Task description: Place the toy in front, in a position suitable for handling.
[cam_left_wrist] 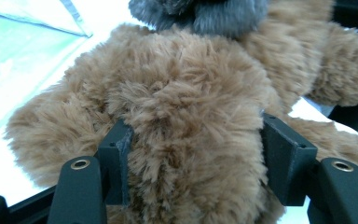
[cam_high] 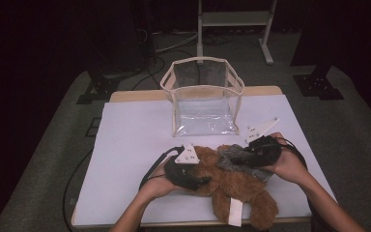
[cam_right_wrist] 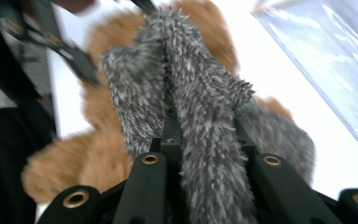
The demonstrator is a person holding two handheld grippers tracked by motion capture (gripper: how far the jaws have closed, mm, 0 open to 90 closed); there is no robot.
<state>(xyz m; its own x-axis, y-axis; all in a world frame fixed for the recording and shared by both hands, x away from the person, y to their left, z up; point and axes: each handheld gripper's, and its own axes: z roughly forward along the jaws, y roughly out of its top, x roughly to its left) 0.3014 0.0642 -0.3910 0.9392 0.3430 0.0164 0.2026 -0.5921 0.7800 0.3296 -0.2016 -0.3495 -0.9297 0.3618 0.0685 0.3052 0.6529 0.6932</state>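
1. My left gripper [cam_high: 204, 181] has its fingers [cam_left_wrist: 116, 158] pressed into the brown fur of the teddy bear [cam_high: 236, 186], clamped on a thick fold of it.
2. The bear lies at the desk's [cam_high: 135, 145] near edge, between my hands.
3. My right gripper [cam_high: 244, 155] pinches the bear's grey scarf [cam_right_wrist: 200, 112], fingers nearly together.
4. Farther back, a clear bag [cam_high: 204, 96] stands upright, open at the top.

A fluffy brown teddy bear [cam_high: 236, 186] lies flat on the white table at about 6 o'clock, near the front edge, with a white label at its lower end. A shaggy grey scarf [cam_high: 234, 157] wraps its upper part, toward 12 o'clock.
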